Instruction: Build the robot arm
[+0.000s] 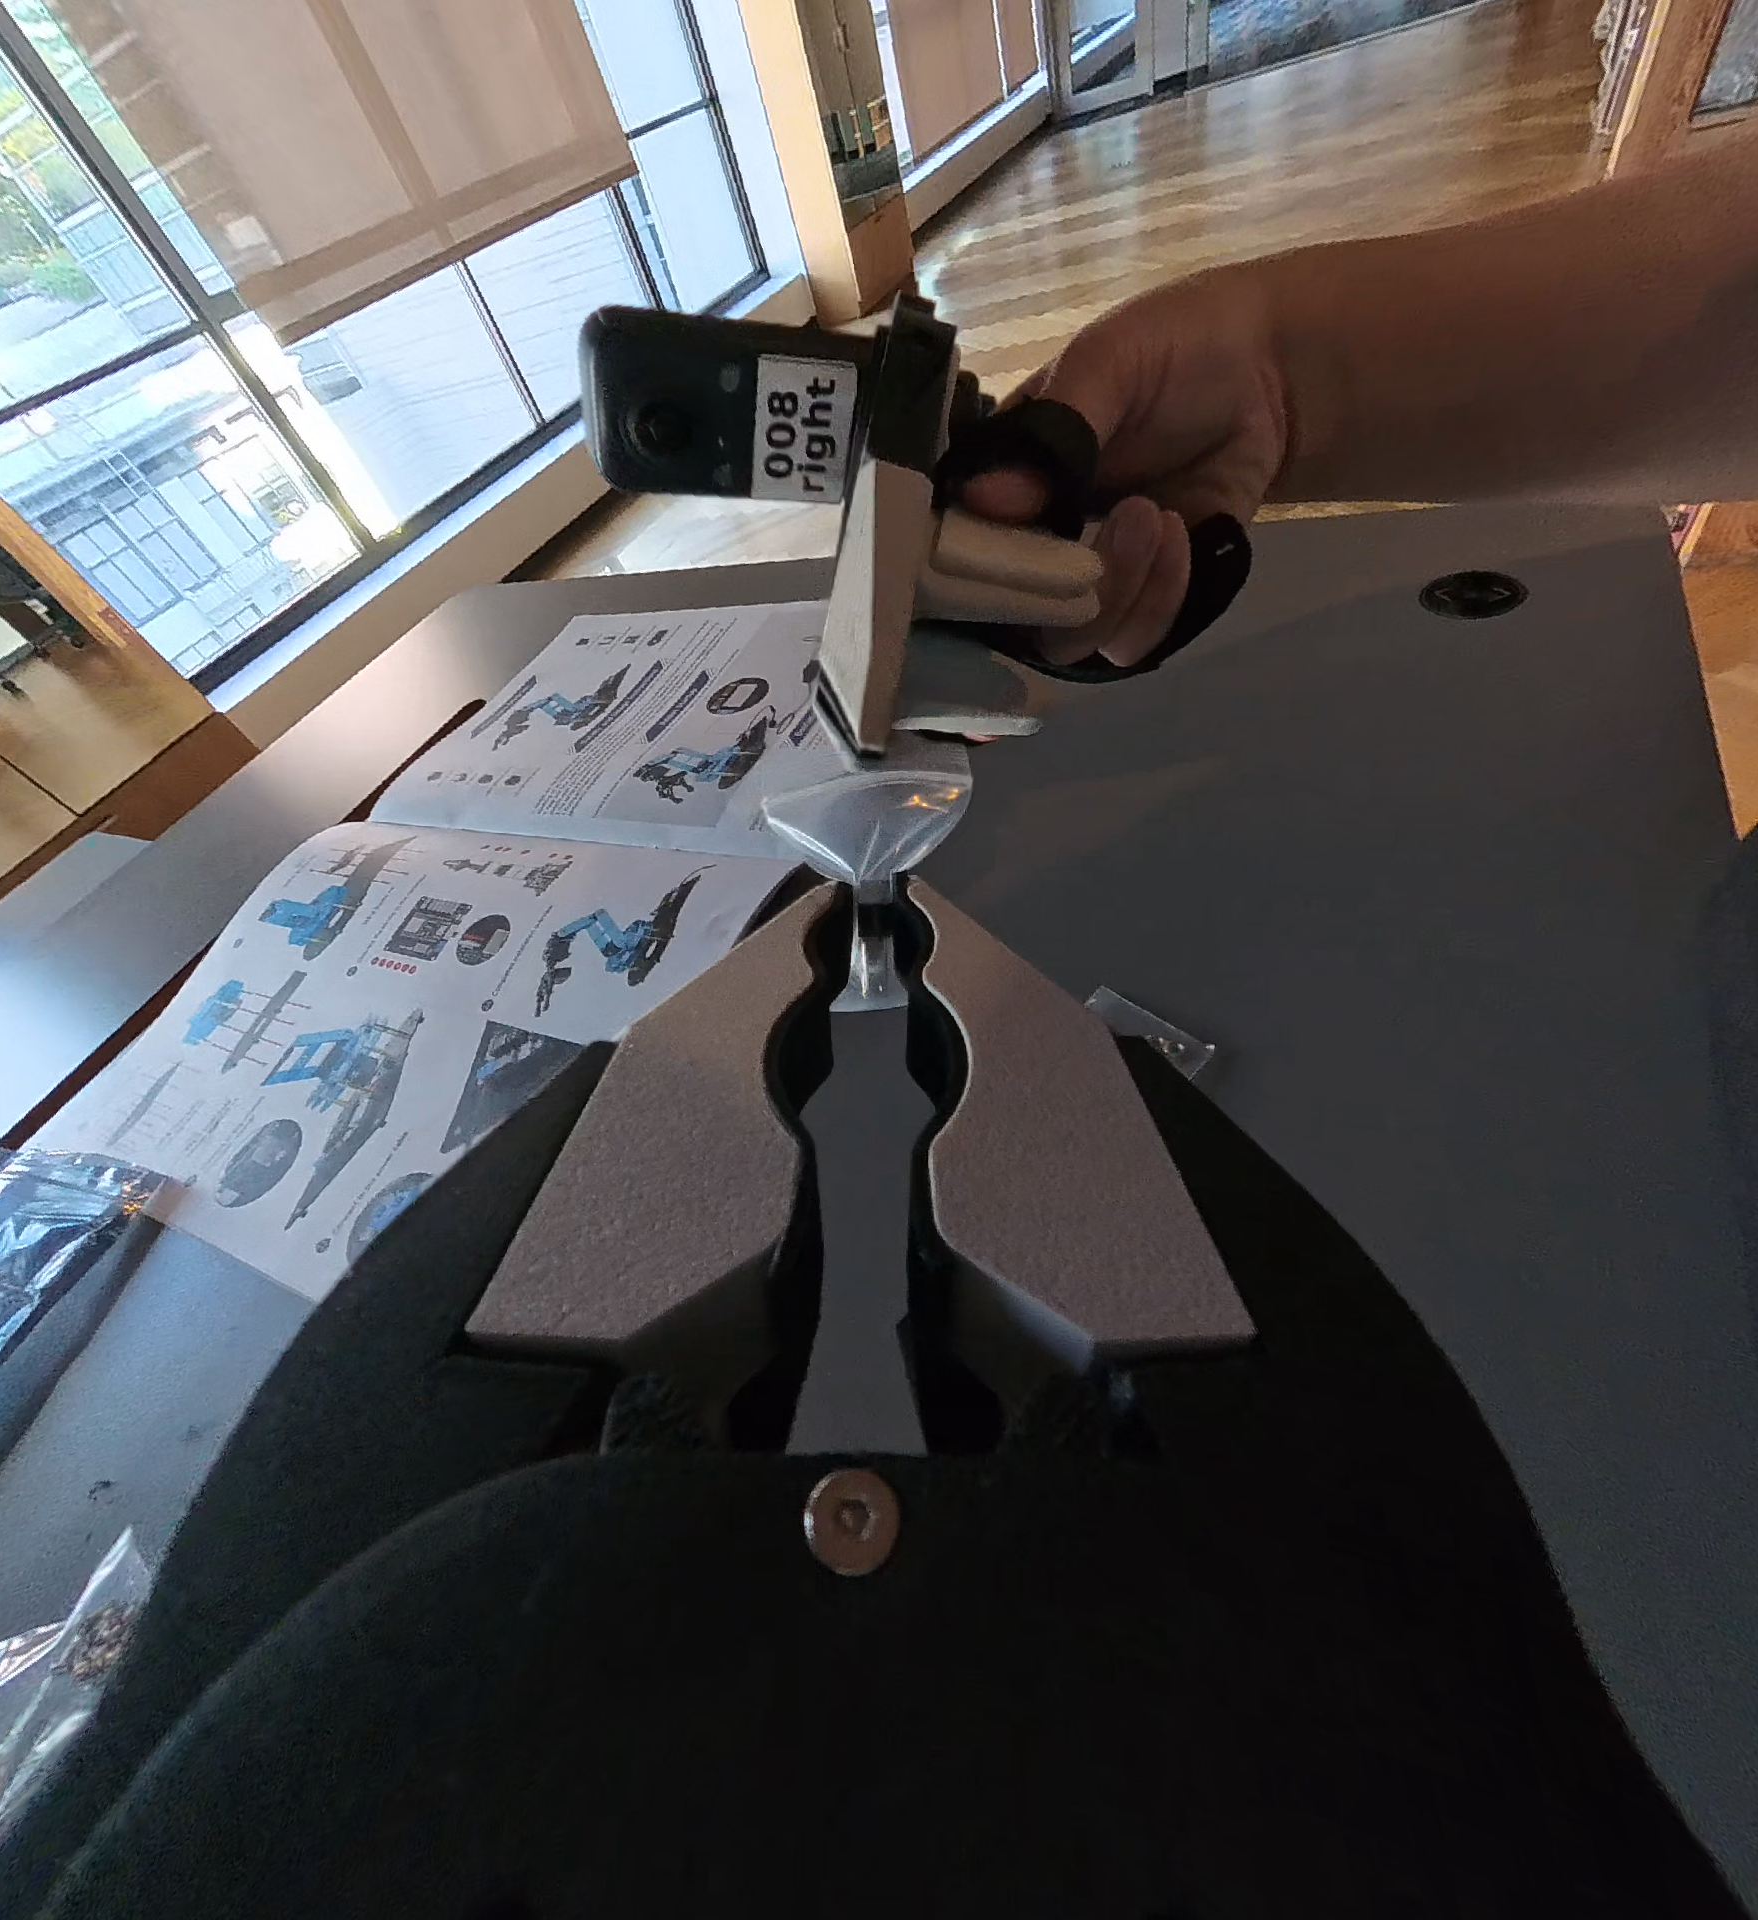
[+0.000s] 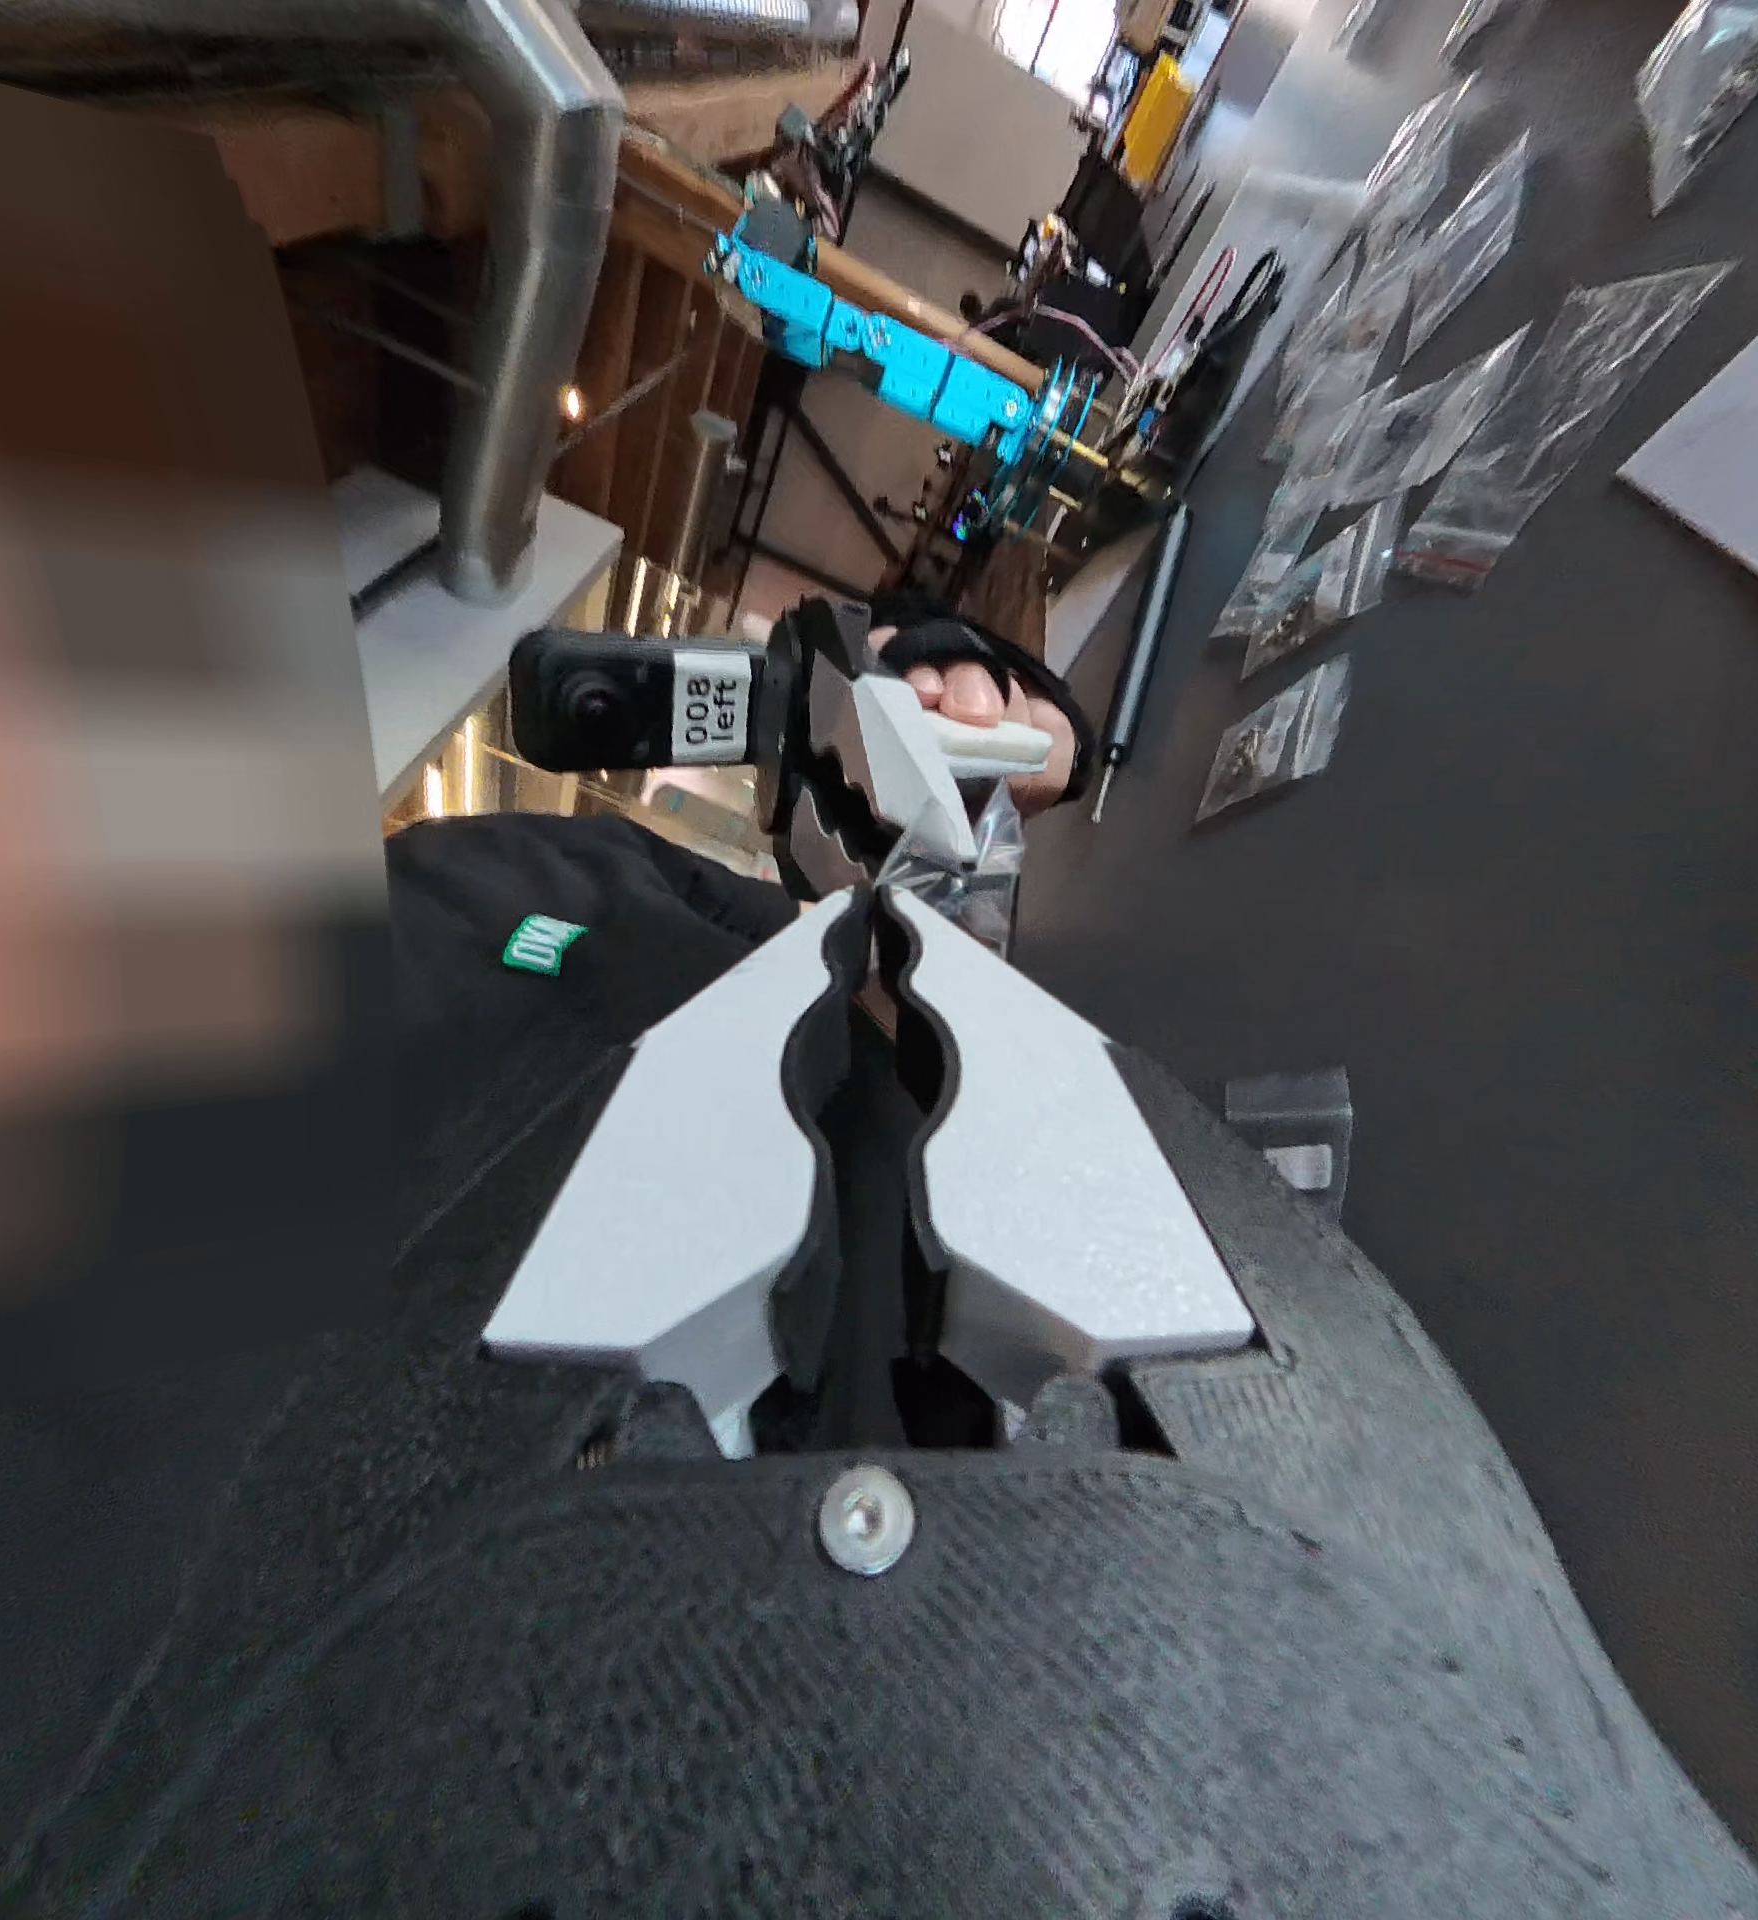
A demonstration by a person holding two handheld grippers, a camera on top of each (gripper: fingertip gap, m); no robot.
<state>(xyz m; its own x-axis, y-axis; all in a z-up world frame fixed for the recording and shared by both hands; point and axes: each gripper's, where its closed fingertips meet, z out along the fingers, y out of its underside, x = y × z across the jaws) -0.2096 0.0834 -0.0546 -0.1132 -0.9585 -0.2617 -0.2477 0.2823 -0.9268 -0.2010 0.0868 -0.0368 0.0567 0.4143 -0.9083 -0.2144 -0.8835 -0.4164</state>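
Observation:
A small clear plastic bag (image 1: 859, 821) hangs above the dark grey table (image 1: 1374, 831), stretched between my two grippers. My left gripper (image 1: 870, 889) is shut on its lower end, and a pinched strip of the bag shows between the fingers. My right gripper (image 1: 854, 746), held by a hand, comes down from above and is shut on the bag's upper edge. In the right wrist view my right gripper (image 2: 873, 894) is shut on the crumpled edge of the bag (image 2: 968, 894), and my left gripper (image 2: 958, 847) clamps the same bag just beyond it.
An open instruction booklet (image 1: 459, 935) lies left of the grippers. Shiny bags (image 1: 2, 1268) and a small parts bag (image 1: 13, 1714) lie at the lower left. A blue robot arm (image 2: 854, 343), several parts bags (image 2: 1426, 416) and a screwdriver (image 2: 1145, 655) are on the table. Less than 4 cm separates the two grippers' tips.

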